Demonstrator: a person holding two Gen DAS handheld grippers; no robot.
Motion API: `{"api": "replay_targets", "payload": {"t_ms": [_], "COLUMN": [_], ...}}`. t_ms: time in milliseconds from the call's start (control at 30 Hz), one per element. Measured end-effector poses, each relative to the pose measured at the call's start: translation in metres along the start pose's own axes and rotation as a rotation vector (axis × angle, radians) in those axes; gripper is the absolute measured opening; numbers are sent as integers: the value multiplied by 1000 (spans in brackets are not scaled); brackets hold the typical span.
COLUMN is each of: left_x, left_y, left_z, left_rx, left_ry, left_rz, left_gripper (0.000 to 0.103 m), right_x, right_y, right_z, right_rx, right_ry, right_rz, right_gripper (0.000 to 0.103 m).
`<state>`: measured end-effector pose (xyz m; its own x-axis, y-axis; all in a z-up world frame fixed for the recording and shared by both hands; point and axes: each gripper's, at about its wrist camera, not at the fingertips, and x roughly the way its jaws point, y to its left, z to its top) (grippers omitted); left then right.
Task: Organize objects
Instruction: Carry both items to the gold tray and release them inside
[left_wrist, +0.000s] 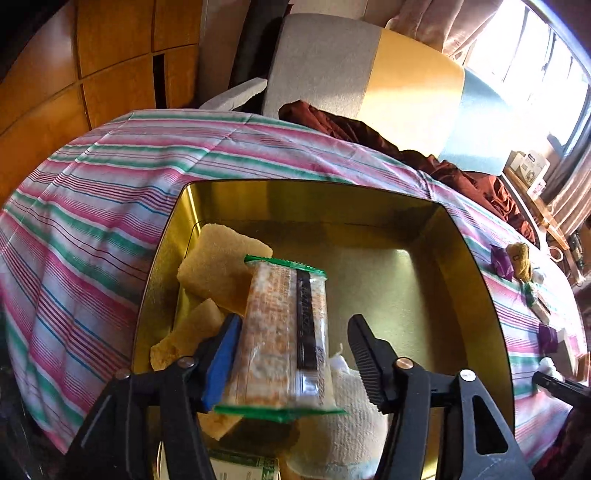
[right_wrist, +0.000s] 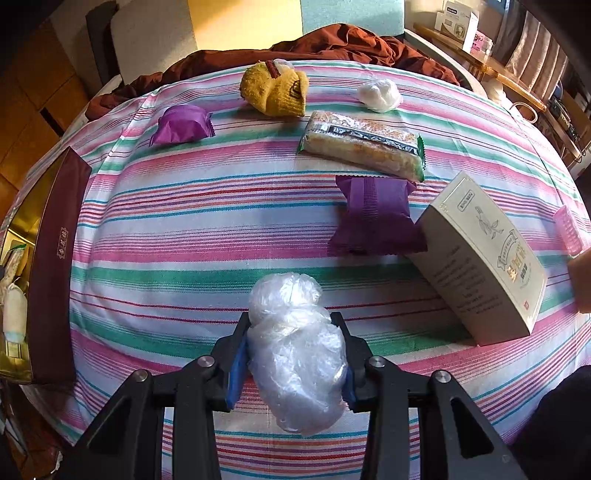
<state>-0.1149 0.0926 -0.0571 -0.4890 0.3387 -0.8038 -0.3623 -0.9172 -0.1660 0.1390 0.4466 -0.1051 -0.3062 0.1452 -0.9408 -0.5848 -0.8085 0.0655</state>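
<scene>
In the left wrist view my left gripper (left_wrist: 293, 341) is open over a gold tin box (left_wrist: 424, 225). A green-edged wrapped snack bar (left_wrist: 284, 332) lies between the jaws, touching only the blue-padded left one. Yellow sponges (left_wrist: 216, 269) and a white cloth (left_wrist: 347, 417) lie in the box. In the right wrist view my right gripper (right_wrist: 293, 325) is shut on a crumpled clear plastic bag (right_wrist: 295, 362) above the striped cloth (right_wrist: 184, 229). A second snack bar (right_wrist: 364, 144), two purple packets (right_wrist: 373, 218) (right_wrist: 183, 123), a yellow knit item (right_wrist: 275, 88) and a white wad (right_wrist: 380, 94) lie ahead.
A cream carton (right_wrist: 484, 258) stands at the right. The tin box's maroon wall (right_wrist: 51, 266) is at the left edge. Dark red fabric (right_wrist: 332, 44) and a sofa lie behind the table. A shelf with small boxes (right_wrist: 458, 22) is at far right.
</scene>
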Motion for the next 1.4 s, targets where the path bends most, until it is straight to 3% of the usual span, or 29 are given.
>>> {"api": "replay_targets", "payload": {"t_ms": [267,533,800,1067,1233,1400], "left_x": [-41,-69,-79,-85,-90,-92], "left_y": [6,13,17,28,41,55], "left_z": [-12,-29,-36,-39,-41,-45], "left_rx": [-16,13,13,-15,-43,-70], "left_ry": [-94,-147,-168,-183,-191,-191], "left_rz": [3,52,41,41,56,70], "left_gripper": [66,69,70,71,71,72], "right_x": [0,-7,-42,-78,-61,-35], "right_y": [13,44,84,191,256,293], "right_z": [-3,-17,-11,-18,-37,-54], "right_rx": [-37,-104,-154,-404,-560,-646], "right_ry": [3,-5,-88,-153,-78,27], "right_rz": [33,135,239,394,442,489], "right_gripper": [39,37,36,37,37,39]}}
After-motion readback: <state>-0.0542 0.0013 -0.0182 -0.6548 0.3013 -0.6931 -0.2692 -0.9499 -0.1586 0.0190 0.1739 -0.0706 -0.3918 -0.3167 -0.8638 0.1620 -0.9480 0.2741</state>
